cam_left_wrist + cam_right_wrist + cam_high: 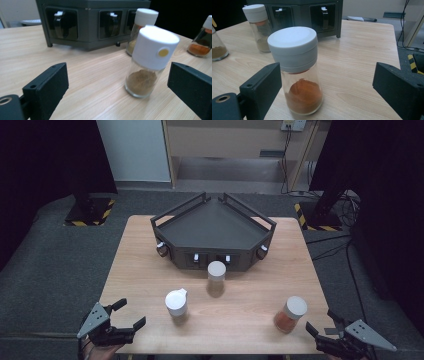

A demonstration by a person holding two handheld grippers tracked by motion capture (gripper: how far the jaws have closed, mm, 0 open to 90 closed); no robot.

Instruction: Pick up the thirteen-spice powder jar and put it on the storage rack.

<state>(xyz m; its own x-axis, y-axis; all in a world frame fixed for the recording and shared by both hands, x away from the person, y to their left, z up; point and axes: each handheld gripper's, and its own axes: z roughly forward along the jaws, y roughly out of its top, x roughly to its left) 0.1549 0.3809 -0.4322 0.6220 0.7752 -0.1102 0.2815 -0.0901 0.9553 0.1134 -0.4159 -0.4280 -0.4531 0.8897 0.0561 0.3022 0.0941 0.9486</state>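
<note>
Up close, one wooden table (150, 270) carries one dark tray (212, 227) at its far middle and three spice jars: a tan jar (216, 278) near the tray, a brown jar (177, 306) near-left, an orange jar (290, 314) near-right. Gripper views reveal the tray's front latches (60, 22). Two grippers wait at the near edge: left gripper (128, 315) spread wide facing the brown jar, right gripper (324, 321) equally wide facing the orange jar, neither touching.

Both grippers parked, jaws wide.
L gripper (116, 325) at table's near-left corner, R gripper (334, 336) at near-right corner; hands underneath.
</note>
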